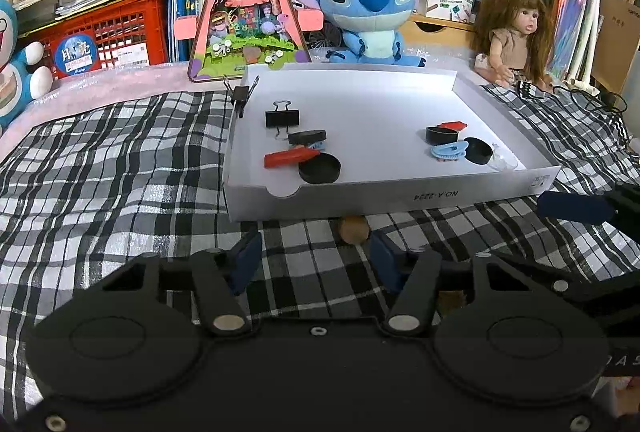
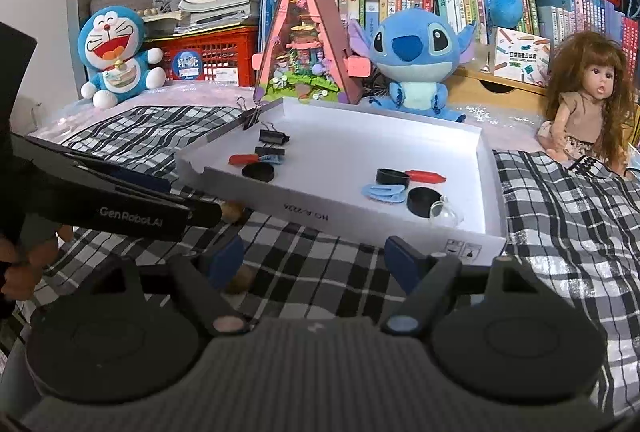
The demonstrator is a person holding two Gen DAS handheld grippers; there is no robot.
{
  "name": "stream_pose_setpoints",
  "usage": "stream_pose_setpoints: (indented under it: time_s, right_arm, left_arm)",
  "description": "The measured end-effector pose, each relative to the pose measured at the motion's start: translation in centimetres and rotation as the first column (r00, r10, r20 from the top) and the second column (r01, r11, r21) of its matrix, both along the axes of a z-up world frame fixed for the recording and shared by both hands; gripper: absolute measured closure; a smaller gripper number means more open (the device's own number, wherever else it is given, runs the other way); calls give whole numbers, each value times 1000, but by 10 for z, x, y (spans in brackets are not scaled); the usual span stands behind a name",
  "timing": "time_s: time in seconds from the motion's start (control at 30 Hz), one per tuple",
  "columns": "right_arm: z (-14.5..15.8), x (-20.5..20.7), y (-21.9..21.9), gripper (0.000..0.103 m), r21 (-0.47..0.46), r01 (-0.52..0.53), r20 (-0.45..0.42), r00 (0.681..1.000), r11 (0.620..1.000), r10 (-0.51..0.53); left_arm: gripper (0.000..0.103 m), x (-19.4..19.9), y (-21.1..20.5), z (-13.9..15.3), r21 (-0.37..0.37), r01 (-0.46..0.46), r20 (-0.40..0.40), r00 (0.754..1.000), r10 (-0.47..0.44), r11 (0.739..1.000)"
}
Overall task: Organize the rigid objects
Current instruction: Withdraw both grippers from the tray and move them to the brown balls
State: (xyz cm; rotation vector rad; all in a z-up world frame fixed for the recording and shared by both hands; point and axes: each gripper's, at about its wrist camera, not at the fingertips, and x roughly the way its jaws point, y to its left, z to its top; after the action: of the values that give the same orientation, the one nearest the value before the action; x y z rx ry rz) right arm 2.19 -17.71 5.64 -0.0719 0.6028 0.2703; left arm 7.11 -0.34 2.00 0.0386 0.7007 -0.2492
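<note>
Sitting on a checkered cloth [image 1: 100, 160] is a shallow white tray [image 1: 400, 198], and that's where most of the small stuff has ended up. Near the tray's left edge there's a black binder clip [image 1: 282, 118], a red piece [image 1: 290, 157], a black round lid [image 1: 320, 170] close to the front wall, and a flat black piece [image 1: 307, 137] with something light blue tucked under it. Another binder clip [image 1: 240, 93] is clamped onto the tray's back left corner.

Toward the right edge there's a second bunch: a black ring-shaped cap [image 1: 441, 135], another red piece [image 1: 452, 124] behind it, a light blue hair clip [image 1: 449, 151], another black lid [image 1: 478, 150], and a clear plastic thing [image 2: 444, 214] in the front right corner.

One brown cork-looking piece [image 1: 353, 229] is outside the tray, on the cloth right against the front wall. The left gripper [image 1: 316, 258] hangs low over the cloth just in front of it, fingers apart, nothing between them; the cork sits just beyond the tips. The right gripper [image 2: 314, 258] is also over the cloth in front of the tray, fingers spread wide and empty.

Behind the tray: a blue plush [image 1: 370, 12], a doll [image 1: 510, 32], and a triangular pink toy house [image 1: 248, 4].
</note>
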Motion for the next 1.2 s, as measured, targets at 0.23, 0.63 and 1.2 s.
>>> stream_pose_setpoints:
  time_s: [0.23, 0.63, 1.2]
  right_arm:
    - [-4, -3, 6, 17, -2, -28, -11, 1000, 1000, 28]
    - [-10, -8, 25, 17, -26, -131, -19, 991, 991, 131]
    - [-17, -15, 39, 80, -80, -176, -25, 984, 981, 175]
  left_arm:
    - [69, 0, 0, -3, -12, 15, -20, 1000, -16, 1000]
    - [84, -6, 0, -5, -8, 36, -39, 999, -36, 999]
    - [78, 6, -14, -9, -73, 9, -25, 1000, -11, 997]
